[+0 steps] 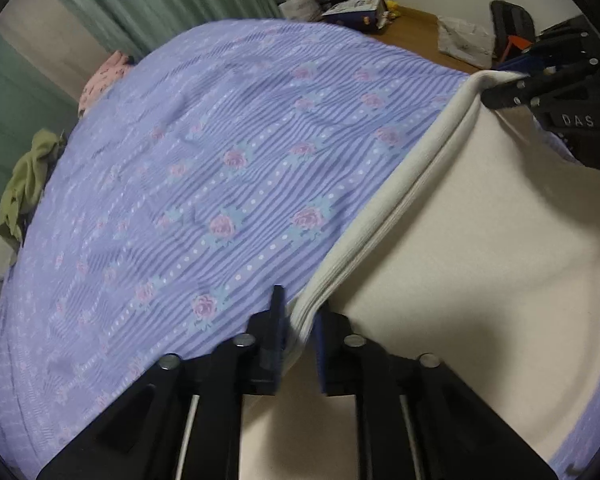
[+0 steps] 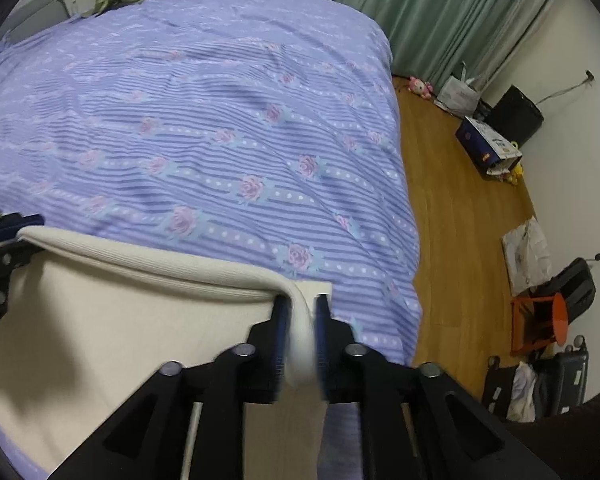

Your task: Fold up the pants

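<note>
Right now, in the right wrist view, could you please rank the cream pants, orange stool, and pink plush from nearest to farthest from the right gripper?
1. Cream pants: the right gripper has their ribbed band between its fingers.
2. Orange stool: on the floor, right.
3. Pink plush: far floor, by the curtain.

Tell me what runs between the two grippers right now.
The cream pants' ribbed waistband spans from the left gripper to the right gripper, each holding one end. Both wrist views show it, above the purple bedspread.
</note>
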The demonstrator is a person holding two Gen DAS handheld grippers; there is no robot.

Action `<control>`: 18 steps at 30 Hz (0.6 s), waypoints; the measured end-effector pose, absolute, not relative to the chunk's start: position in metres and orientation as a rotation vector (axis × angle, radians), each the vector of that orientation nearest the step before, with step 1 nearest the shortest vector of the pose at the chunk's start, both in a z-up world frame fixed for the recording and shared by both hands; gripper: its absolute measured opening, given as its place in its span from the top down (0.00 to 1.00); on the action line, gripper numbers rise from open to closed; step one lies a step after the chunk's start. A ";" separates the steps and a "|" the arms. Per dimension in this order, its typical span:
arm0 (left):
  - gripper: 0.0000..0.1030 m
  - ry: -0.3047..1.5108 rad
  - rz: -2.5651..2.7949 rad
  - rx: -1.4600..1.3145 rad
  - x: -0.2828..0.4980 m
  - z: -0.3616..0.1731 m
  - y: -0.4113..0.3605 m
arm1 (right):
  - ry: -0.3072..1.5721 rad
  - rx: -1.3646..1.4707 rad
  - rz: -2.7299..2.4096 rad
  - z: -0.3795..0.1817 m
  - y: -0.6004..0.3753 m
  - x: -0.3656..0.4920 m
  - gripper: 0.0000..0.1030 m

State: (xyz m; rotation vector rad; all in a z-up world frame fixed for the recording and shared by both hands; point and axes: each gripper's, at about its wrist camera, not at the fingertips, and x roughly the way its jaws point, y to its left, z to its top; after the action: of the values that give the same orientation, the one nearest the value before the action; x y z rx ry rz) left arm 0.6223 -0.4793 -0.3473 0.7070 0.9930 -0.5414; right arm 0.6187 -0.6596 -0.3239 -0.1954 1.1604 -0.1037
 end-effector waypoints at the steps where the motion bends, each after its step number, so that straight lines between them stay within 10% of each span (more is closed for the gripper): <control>1: 0.70 0.991 -0.524 0.707 0.624 -0.348 -0.479 | 1.166 -0.205 -0.144 -0.326 -0.662 0.620 0.63; 4: 0.33 0.913 -0.445 0.703 0.625 -0.335 -0.476 | 1.090 -0.256 -0.250 -0.313 -0.666 0.612 0.48; 18: 0.29 0.878 -0.621 0.479 0.482 -0.281 -0.447 | 0.965 0.071 -0.178 -0.266 -0.685 0.426 0.46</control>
State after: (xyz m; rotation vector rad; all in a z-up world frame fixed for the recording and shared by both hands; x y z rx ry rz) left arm 0.4821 -0.4468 -0.2812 0.4793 0.8780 -0.6209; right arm 0.4263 -0.6847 -0.2660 0.0710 0.9651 -0.1780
